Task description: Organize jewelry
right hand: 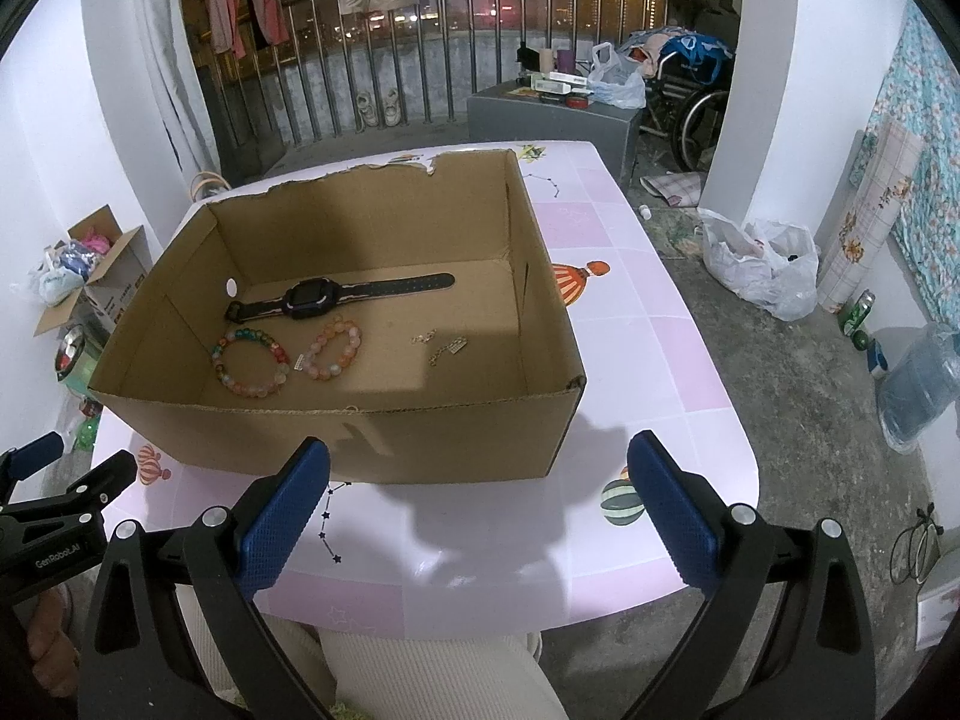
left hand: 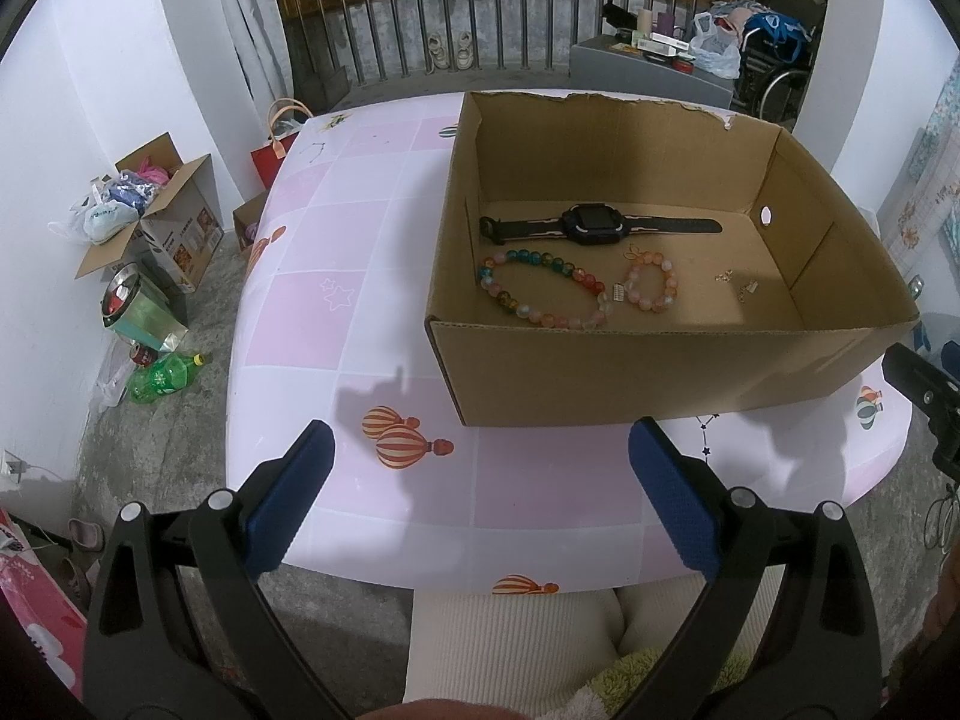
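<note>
I hold my left tool (left hand: 480, 450) above the near edge of the bench (left hand: 360, 228), its two blue pads spread wide with nothing between them, and my right tool (right hand: 480, 456) hangs the same way beside it, pads far apart and empty. In front of both sits an open cardboard box (left hand: 600, 372) on the bench's pink and white checked cover, close to the near edge and more to my right side. All the jewelry lies on the floor of that box. A black watch (left hand: 585, 223) lies stretched out flat with its strap straight, toward the far wall. Nearer to me is a large bracelet (left hand: 543, 288) of mixed green, orange and pink beads, and just beside it a smaller bracelet (left hand: 651, 285) of pale pink and orange beads; a small tag lies between the two, and I cannot tell if they touch. A little further right, apart from the bracelets, lies a thin chain (left hand: 735, 282) with small metal pieces, too fine to make out. In the right wrist view the tip of my left tool shows at the lower left, off the box. My legs in light ribbed cloth show below the bench edge.
</note>
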`<state>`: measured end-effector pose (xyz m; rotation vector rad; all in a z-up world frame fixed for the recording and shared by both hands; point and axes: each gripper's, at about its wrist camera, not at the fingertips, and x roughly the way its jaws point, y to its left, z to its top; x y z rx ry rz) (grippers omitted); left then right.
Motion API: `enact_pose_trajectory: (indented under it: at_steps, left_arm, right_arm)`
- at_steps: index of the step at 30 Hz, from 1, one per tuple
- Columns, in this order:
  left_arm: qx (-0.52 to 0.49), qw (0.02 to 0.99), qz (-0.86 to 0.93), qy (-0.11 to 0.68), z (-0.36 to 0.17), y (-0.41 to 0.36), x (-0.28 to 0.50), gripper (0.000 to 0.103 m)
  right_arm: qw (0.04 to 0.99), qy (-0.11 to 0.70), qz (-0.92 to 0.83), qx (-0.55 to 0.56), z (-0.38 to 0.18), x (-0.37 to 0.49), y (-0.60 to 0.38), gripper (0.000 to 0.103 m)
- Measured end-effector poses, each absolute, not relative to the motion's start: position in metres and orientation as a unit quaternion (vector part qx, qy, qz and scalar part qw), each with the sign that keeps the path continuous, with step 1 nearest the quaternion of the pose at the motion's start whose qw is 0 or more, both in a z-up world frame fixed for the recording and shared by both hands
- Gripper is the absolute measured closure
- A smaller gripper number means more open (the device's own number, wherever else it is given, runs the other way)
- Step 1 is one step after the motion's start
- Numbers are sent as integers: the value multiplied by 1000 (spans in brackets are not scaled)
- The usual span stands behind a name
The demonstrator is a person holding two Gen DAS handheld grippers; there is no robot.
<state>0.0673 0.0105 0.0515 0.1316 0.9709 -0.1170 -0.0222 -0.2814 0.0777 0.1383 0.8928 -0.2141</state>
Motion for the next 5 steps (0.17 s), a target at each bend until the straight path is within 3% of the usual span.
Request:
enact_pose_trajectory:
  at_steps: [5]
  left_arm:
    - [63, 881, -56, 466, 52, 10, 67, 8]
  right_arm:
    - [894, 430, -103, 67, 78, -22, -281, 6]
